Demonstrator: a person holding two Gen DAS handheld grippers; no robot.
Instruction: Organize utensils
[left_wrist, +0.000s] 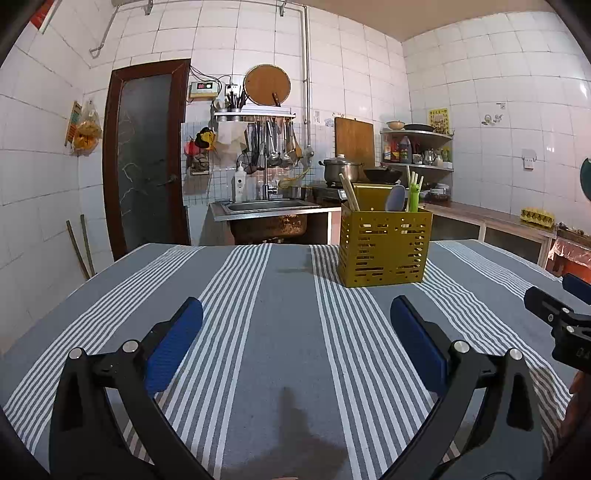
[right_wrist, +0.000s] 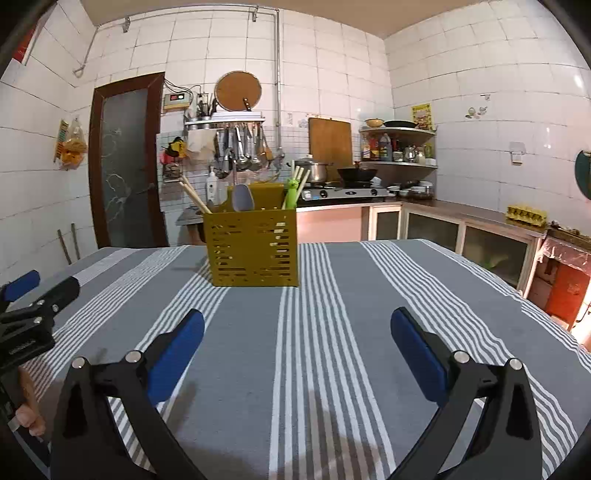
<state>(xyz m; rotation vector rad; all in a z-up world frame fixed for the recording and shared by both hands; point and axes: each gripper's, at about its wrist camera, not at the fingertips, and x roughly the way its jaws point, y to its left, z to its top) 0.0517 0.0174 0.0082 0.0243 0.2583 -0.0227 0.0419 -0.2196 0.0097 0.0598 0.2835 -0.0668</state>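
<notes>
utensil caddy (right_wrist: 255, 247) well beyond both empty, spread tongs (right_wrist: 297, 332)

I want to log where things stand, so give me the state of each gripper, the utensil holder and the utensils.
left gripper: open, empty, above the tablecloth
right gripper: open, empty
yellow utensil holder: upright on the tablecloth
chopsticks: leaning in the holder
grey spoon: standing in the holder
</notes>
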